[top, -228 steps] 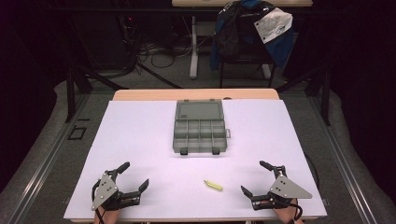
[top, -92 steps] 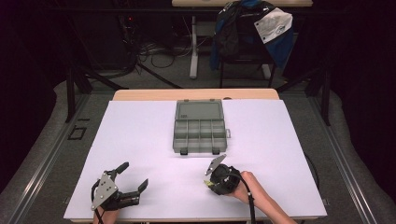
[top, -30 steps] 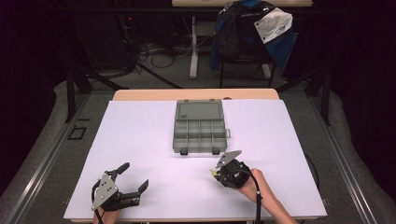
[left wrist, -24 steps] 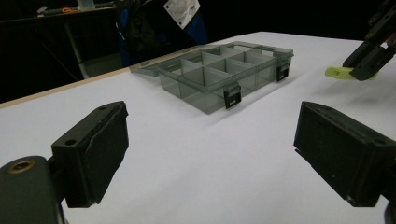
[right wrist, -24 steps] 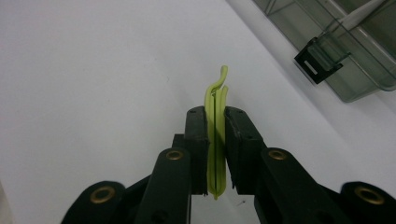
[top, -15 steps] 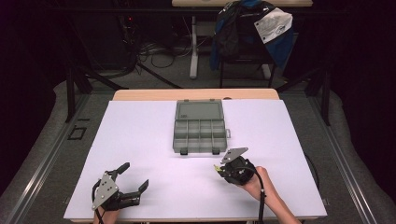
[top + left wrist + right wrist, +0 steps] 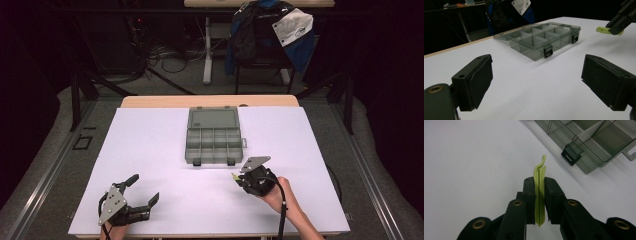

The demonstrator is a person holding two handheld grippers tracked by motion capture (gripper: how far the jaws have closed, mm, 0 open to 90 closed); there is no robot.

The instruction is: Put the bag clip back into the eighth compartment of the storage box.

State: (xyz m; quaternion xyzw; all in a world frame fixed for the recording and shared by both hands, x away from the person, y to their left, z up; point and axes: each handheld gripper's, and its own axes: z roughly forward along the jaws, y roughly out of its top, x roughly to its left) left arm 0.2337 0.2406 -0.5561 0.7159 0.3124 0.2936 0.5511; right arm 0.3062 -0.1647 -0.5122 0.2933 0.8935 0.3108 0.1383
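Lying open, organizer box (image 7: 214, 142) shows bare compartments; yellow-green clip (image 7: 539, 195) outside.

the white surface (image 7: 160, 150) is brightly and evenly lit from above, while the room behind it, in the upper part of the high view, sinks into near black. shadows are soft and short: a faint one lies under the grey box (image 7: 544, 40) in the left gripper view. the picture is slightly grainy. in the right gripper view the near claw (image 7: 539, 195) is a little soft, with small glints on its brass rivets.
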